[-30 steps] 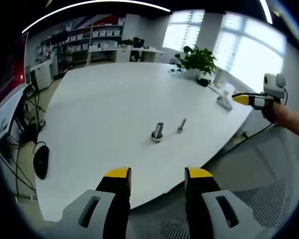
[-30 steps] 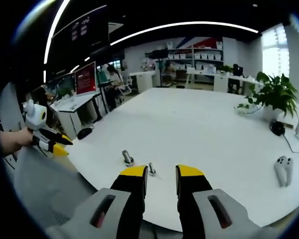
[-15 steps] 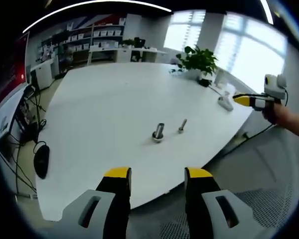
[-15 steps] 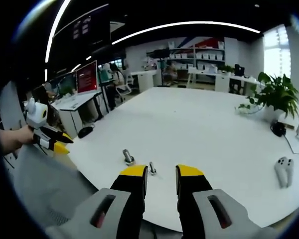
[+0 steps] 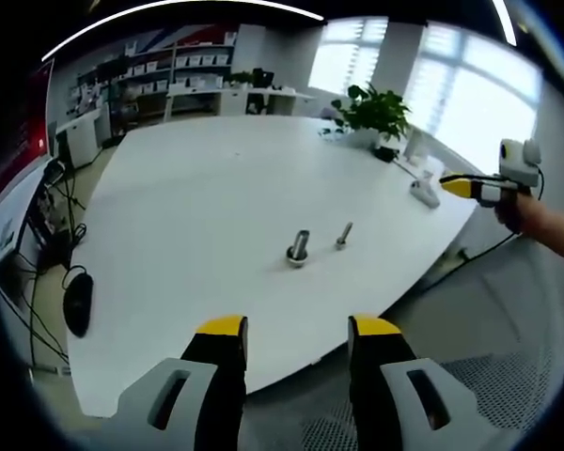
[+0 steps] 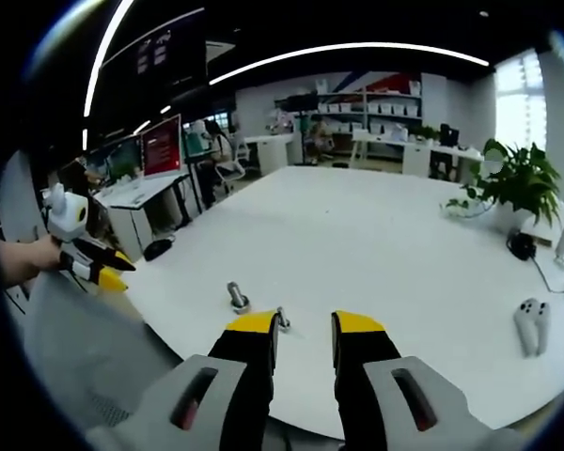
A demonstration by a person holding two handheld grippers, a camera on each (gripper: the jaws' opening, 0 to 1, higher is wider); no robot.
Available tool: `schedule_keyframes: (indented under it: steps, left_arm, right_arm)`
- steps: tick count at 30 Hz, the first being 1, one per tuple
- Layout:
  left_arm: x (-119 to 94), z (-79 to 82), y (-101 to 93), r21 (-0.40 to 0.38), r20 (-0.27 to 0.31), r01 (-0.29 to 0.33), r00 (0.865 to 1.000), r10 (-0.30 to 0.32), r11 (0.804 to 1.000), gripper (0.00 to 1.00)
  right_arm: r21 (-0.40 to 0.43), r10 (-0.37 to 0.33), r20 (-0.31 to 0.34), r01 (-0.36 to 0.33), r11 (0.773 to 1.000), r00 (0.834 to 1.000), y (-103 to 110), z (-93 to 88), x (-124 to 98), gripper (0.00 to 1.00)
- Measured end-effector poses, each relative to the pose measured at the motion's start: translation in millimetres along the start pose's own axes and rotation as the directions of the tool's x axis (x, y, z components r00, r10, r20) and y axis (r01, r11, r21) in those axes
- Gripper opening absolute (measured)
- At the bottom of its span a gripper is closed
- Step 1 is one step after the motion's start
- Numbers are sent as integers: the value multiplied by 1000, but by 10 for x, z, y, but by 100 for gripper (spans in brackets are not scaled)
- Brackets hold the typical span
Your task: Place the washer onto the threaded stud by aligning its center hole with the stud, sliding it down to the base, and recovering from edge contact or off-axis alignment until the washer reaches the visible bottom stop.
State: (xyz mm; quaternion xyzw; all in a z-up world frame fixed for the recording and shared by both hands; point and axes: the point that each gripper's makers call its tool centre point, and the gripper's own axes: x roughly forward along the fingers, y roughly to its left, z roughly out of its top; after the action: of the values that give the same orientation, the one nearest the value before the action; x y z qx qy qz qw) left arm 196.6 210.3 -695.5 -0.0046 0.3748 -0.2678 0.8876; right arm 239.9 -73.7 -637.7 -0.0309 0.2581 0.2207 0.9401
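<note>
White table (image 5: 197, 188): cables (image 5: 52, 235) left view, controller (image 6: 528, 324) right view

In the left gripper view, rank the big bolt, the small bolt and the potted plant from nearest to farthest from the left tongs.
1. Big bolt, standing on the white table just ahead of the left tongs.
2. Small bolt, slightly beyond and to its right.
3. Potted plant, at the table's far right edge.

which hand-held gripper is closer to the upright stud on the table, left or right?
Right, by my read. The right hand-held gripper hangs at the table edge just short of the stud. The left hand-held gripper sits back off the table edge, farther from it.
</note>
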Motion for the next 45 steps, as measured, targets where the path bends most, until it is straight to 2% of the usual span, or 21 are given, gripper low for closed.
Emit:
schedule_keyframes:
  steps: [6,14,25,36,45]
  left_arm:
    - [12,-44,-20,0,-22,9,1000,-9,1000,41]
    - [14,-22,-35,-11,-11,26,1000,-26,1000,41]
    - [3,13,-5,-26,10,20,1000,-20,999,41]
    - [-25,55,2,-35,40,18,999,-17,999,41]
    - [-30,68,2,-32,45,16,999,-14,999,41]
  right_arm:
    - [11,3,-9,-3,1000,1000,4,-24,0,25]
    - [22,-5,5,5,1000,1000,-60,2,5,25]
    - [27,-3,-22,4,1000,1000,-113,-58,60,24]
    - [-11,0,-75,-1,1000,997,-69,-155,92,24]
    - [-13,14,-77,-15,1000,997,-44,-165,94,24]
